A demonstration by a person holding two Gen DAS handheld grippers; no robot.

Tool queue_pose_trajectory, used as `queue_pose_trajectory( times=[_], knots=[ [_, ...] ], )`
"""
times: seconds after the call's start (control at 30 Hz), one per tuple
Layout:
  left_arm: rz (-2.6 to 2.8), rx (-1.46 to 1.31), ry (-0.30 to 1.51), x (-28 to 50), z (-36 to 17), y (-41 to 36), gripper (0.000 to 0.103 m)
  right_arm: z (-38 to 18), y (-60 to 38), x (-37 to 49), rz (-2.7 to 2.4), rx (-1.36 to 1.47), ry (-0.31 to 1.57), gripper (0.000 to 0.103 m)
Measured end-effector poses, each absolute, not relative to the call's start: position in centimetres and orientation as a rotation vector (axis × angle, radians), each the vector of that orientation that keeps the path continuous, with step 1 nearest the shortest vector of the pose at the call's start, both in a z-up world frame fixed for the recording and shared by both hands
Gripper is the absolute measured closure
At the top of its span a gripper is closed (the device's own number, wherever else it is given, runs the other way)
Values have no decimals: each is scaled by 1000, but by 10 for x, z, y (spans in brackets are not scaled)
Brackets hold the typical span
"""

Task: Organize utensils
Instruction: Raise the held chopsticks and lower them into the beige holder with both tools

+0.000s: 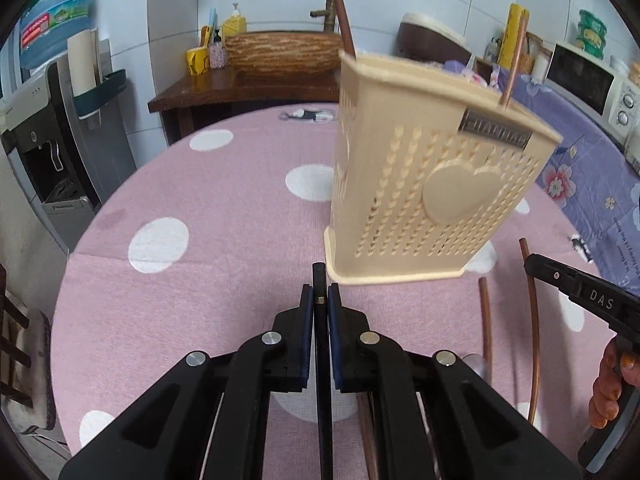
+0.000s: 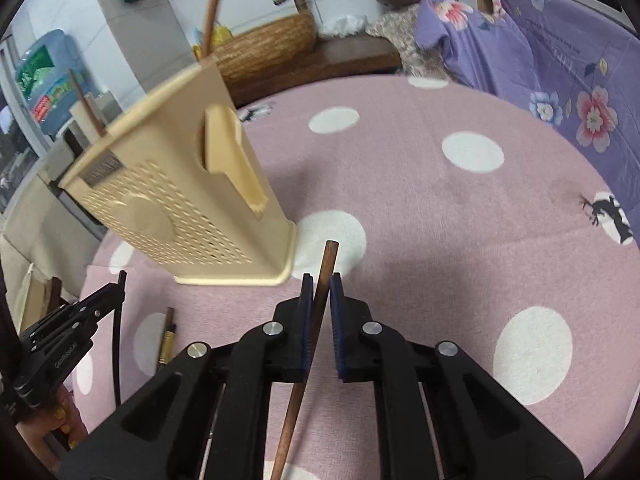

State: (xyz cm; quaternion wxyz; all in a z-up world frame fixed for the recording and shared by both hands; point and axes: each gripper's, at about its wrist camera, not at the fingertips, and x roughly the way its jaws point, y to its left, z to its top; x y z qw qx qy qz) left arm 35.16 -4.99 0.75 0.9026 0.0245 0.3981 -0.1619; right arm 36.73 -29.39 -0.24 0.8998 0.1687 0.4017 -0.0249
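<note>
Left wrist view: my left tongs were clenched on a black chopstick, its tip poking just past the pads. The cream holder stood ahead and to the right of them on the pink dotted tablecloth, two brown sticks already upright in it. Loose brown chopsticks lay to the right, near my right tongs.

On the right wrist view those tongs were grasping a brown chopstick, held at a slant, with the holder ahead-left.

Risks, as I judged: both arms heading for one narrow opening could collide; the slanted stick might pivot or catch the rim; a hard knock could tip the light holder.
</note>
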Motion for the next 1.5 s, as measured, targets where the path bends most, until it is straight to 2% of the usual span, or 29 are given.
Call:
queue_pose_trajectory(
  times=[0.53, 1.13, 1.3, 1.5],
  knots=[
    [-396, -19, 595, 311, 103, -24, 94, 114, -282, 300, 140, 240, 557, 95],
    [-433, -7, 546, 299, 131, -21, 94, 144, -282, 284, 229, 213, 528, 96],
    [-449, -6, 529, 299, 147, -22, 94, 166, -278, 285, 256, 207, 503, 96],
    [-493, -2, 478, 299, 190, -26, 94, 212, -274, 295, 290, 177, 470, 96]
  ],
)
